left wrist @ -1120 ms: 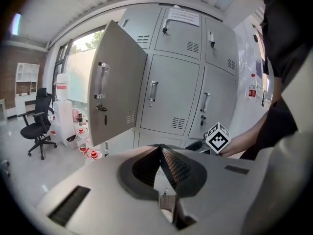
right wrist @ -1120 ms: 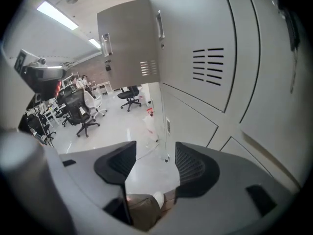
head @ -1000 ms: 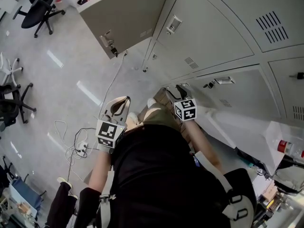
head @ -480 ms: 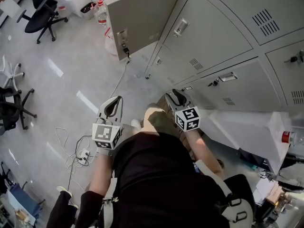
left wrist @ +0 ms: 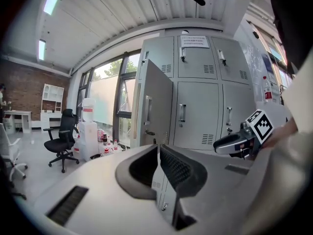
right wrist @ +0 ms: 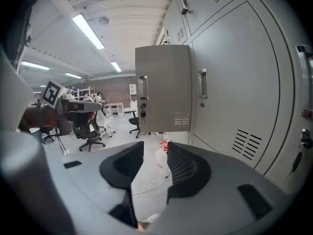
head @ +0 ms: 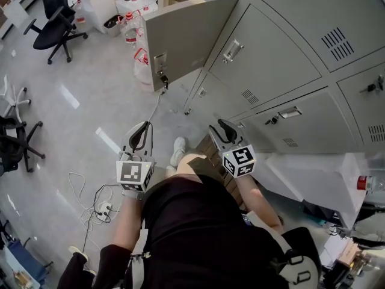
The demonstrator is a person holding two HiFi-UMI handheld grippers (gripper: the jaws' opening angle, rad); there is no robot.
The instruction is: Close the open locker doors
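Grey lockers point(head: 283, 47) fill the upper right of the head view, above a pale floor point(head: 84, 107). One open locker door point(head: 183, 32) is swung out at upper centre. A white notice point(left wrist: 194, 41) is fixed to a top locker; its print cannot be read. Both grippers are held out below the door, pointed toward the lockers. The left gripper point(head: 144, 128) is seen with jaws closed on nothing. The right gripper point(head: 222, 125) has jaws that have just been closing, with a gap left and nothing between them.

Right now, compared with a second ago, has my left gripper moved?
Yes. In the head view the left gripper has moved up the picture, closer to the open locker door and farther from the power strip on the floor.
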